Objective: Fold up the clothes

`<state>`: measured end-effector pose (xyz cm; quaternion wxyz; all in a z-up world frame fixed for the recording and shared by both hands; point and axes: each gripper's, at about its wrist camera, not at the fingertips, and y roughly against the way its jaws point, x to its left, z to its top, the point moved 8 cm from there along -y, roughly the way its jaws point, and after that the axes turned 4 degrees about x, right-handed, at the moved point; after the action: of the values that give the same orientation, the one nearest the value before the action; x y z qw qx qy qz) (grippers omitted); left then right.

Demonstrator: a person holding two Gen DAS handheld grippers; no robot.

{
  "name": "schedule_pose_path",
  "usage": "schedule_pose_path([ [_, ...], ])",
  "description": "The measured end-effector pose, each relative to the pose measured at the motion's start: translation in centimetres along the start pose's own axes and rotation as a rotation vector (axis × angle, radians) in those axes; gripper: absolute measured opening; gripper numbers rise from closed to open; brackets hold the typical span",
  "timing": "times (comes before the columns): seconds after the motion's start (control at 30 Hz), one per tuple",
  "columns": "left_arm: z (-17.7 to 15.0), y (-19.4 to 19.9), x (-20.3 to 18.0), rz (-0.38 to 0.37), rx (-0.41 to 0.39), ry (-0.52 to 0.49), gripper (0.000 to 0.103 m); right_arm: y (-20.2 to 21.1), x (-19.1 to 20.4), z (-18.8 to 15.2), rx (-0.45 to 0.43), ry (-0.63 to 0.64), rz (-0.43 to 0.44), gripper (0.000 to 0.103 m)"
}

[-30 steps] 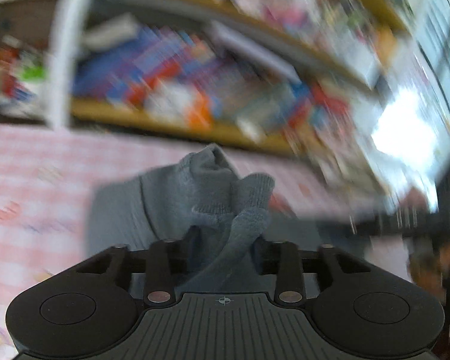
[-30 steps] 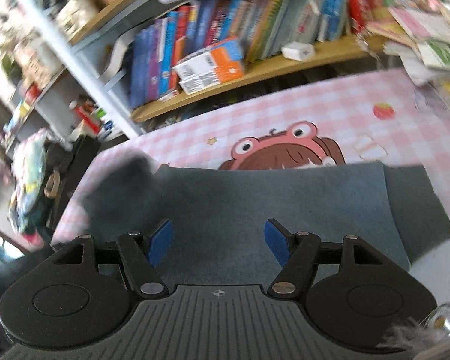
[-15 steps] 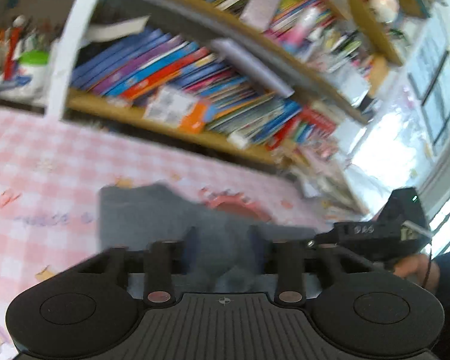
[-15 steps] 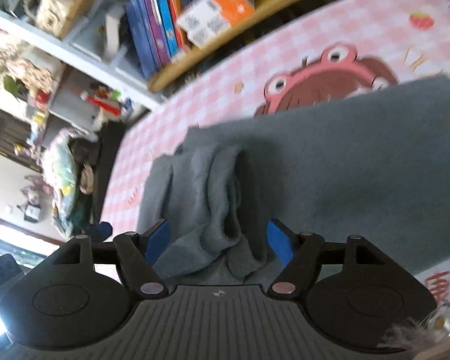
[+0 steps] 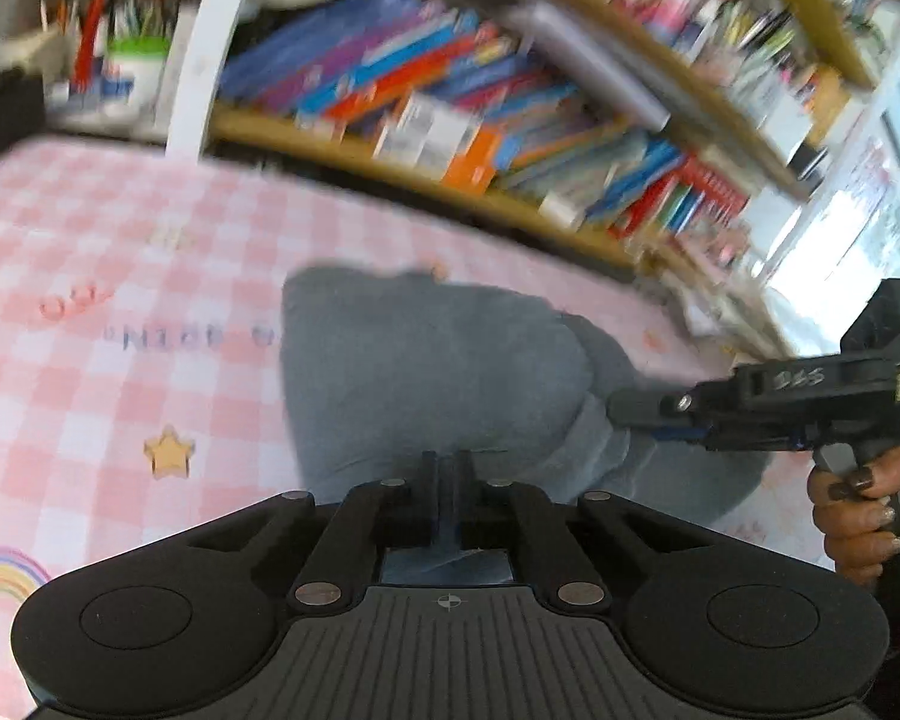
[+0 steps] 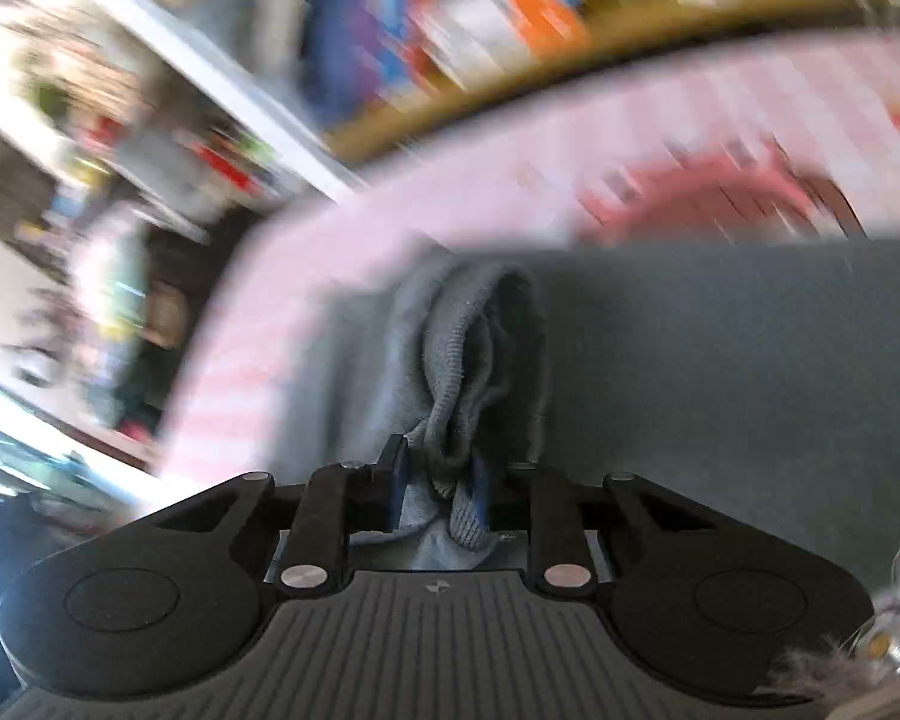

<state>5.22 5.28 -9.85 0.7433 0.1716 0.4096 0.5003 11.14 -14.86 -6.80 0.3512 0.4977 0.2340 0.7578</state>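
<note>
The grey garment (image 5: 426,372) lies spread on the pink checked bed cover (image 5: 90,276), well in from its edges. It looks a soft, light, limp knit that will sag and bunch, so hems and cuffs are the likely holds. The right claw (image 6: 435,474) is pinched on a gathered ribbed fold. The left claw (image 5: 447,480) is closed; whether on cloth, I cannot tell.
</note>
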Motion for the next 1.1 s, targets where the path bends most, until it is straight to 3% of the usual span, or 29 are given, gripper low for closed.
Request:
schedule_pose_path([
  [0.1,0.0,0.1,-0.3,-0.011,-0.004,-0.004,0.004,-1.5,-2.5,-0.7,0.050,-0.075,-0.039,0.029],
  [0.13,0.1,0.4,-0.4,-0.009,-0.013,-0.009,0.005,-1.0,-2.4,-0.6,0.050,-0.073,-0.039,0.037],
  [0.23,0.6,1.4,-0.9,-0.006,-0.041,-0.021,0.009,1.3,-1.8,-0.2,0.008,-0.034,-0.045,0.045],
  [0.43,1.5,2.8,-1.8,-0.001,-0.094,-0.039,0.020,5.5,-6.1,-1.1,-0.091,-0.189,-0.126,0.056],
  [0.53,1.8,2.8,-2.5,0.007,-0.105,-0.056,0.037,7.6,-8.2,-1.6,-0.140,-0.267,-0.166,0.059],
  [0.6,1.9,2.7,-3.1,0.029,-0.108,-0.081,0.063,9.0,-9.7,-2.0,-0.173,-0.319,-0.193,0.059],
  [0.67,1.9,2.6,-3.6,0.051,-0.116,-0.104,0.074,10.5,-11.2,-2.4,-0.205,-0.371,-0.220,0.060],
  [0.77,1.8,2.3,-4.0,0.068,-0.118,-0.117,0.077,12.7,-13.4,-3.0,-0.255,-0.448,-0.260,0.060],
  [1.0,1.2,1.8,-5.1,0.069,-0.112,-0.156,0.077,13.5,-16.0,-3.6,-0.310,-0.582,-0.315,0.059],
  [1.1,1.2,1.8,-5.7,0.063,-0.121,-0.184,0.078,13.0,-16.9,-3.3,-0.308,-0.616,-0.316,0.050],
])
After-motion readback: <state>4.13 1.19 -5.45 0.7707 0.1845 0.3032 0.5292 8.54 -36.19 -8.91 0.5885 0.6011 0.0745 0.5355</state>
